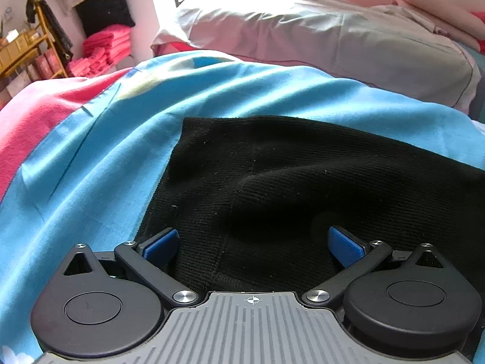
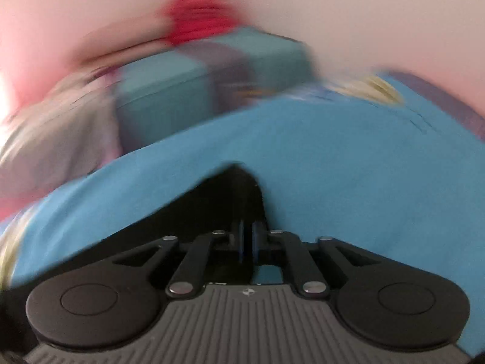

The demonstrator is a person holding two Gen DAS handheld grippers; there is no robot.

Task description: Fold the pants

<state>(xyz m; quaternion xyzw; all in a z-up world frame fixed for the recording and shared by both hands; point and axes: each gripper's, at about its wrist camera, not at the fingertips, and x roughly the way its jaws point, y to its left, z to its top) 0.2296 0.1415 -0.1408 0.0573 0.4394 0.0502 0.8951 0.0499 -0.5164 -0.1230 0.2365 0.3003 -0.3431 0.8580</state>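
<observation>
Left gripper (image 1: 253, 244): jaws wide, straddling the near hem of the black pants (image 1: 288, 188); cloth runs away toward upper right of frame over the blue sheet (image 1: 91, 166); right gripper (image 2: 248, 242) (view blurred): jaws nearly closed, pinching a black peak at lower centre.

Black ribbed pants (image 1: 303, 188) – blue sheet (image 1: 100, 163), pink edge

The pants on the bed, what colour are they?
Black, plain ribbed knit pants, seen best in the left wrist view, lying on the blue bedsheet.
</observation>
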